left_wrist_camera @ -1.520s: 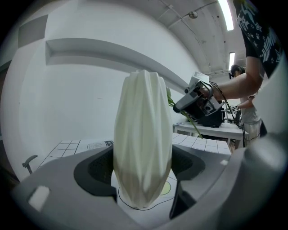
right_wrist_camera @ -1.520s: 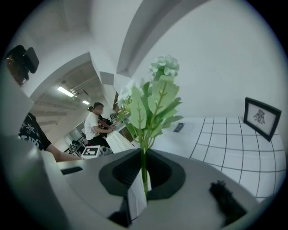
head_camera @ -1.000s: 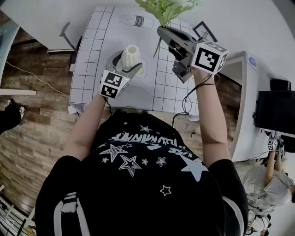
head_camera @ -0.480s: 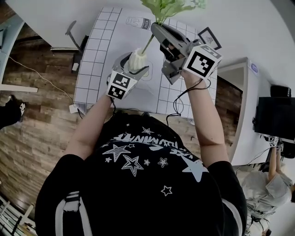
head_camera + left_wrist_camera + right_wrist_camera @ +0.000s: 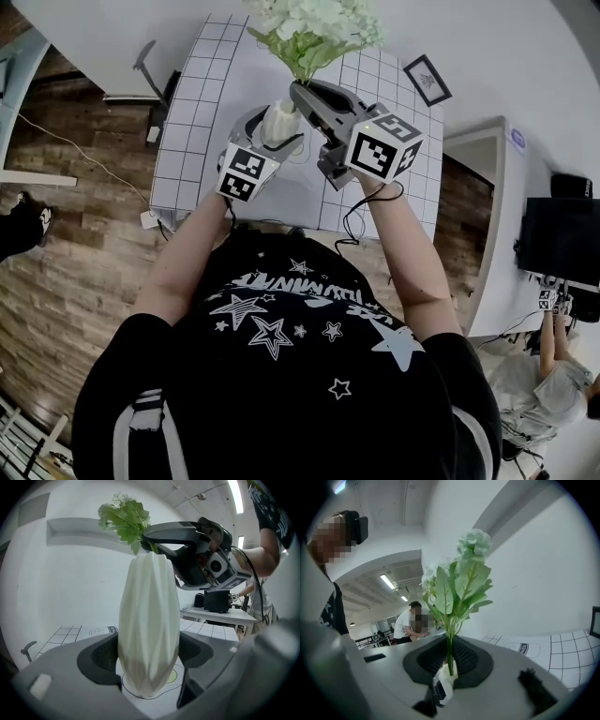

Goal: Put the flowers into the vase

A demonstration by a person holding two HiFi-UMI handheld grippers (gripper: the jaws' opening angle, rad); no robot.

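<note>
A white ribbed vase (image 5: 281, 120) (image 5: 149, 620) stands upright on a printed circle on the gridded mat. My left gripper (image 5: 272, 141) (image 5: 149, 667) is shut on the vase, one jaw on each side of its lower body. My right gripper (image 5: 298, 92) (image 5: 449, 660) is shut on the thin green stem of a bunch of pale green and white flowers (image 5: 314, 28) (image 5: 459, 583). In the left gripper view the right gripper (image 5: 187, 550) hangs directly over the vase's mouth, with the flowers (image 5: 124, 517) above it. The stem's lower end is hidden.
The white mat with a grid (image 5: 187, 112) covers the table. A small framed picture (image 5: 427, 80) lies at its far right. To the right are a side desk (image 5: 487, 187) and a dark monitor (image 5: 562, 234). Another person (image 5: 553, 375) is at the lower right.
My right gripper has carried the flowers left and down, from beside the vase to right over its mouth. The left gripper and the vase have stayed put.
</note>
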